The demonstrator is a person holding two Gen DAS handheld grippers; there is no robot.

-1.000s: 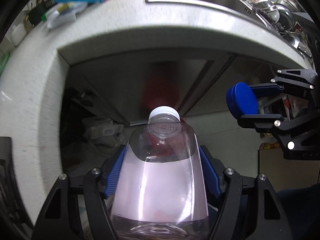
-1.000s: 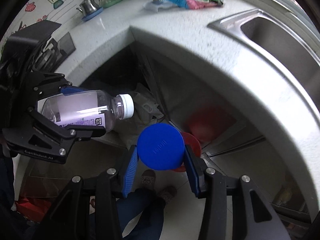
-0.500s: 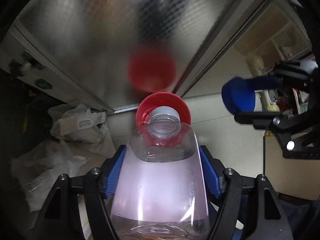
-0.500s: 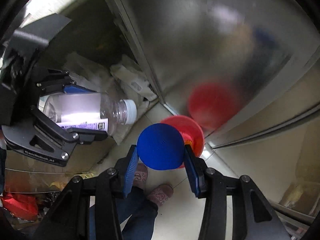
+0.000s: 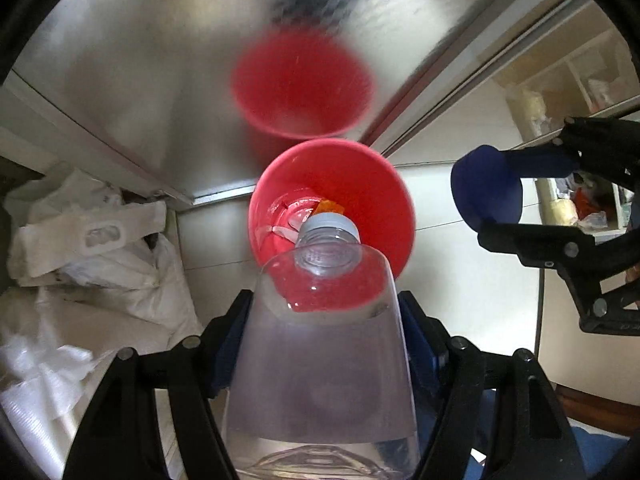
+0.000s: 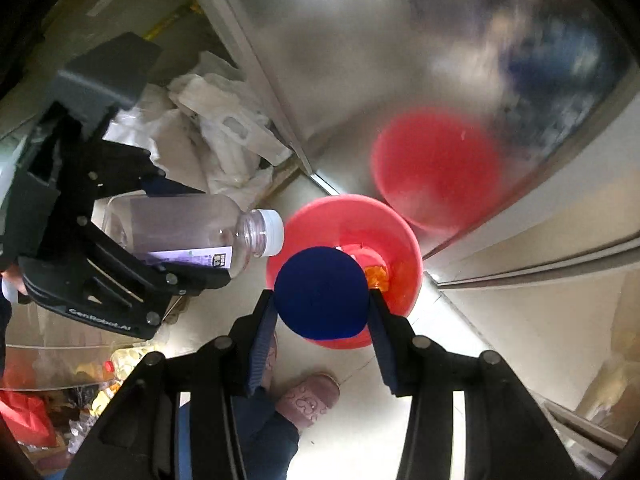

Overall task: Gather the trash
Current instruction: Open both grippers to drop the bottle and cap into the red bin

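My left gripper (image 5: 326, 312) is shut on a clear plastic bottle (image 5: 324, 352) with a white cap, its neck pointing over a red trash bin (image 5: 384, 200) on the floor. The bottle (image 6: 180, 228) and left gripper (image 6: 132, 236) also show at the left of the right wrist view. My right gripper (image 6: 322, 304) is shut on a round blue lid (image 6: 320, 292) held above the bin (image 6: 404, 240). The lid (image 5: 486, 194) shows at right in the left wrist view. The bin holds some orange and clear scraps.
A shiny metal cabinet door (image 5: 160, 60) behind the bin mirrors it. White plastic bags (image 5: 100, 248) lie at the left in an open cabinet. The person's slippered foot (image 6: 308, 396) stands on the tiled floor below the bin.
Both grippers have dropped from counter height toward the floor and closer to the red bin. The bin now looks much larger, its inside showing. Both still hold their objects.
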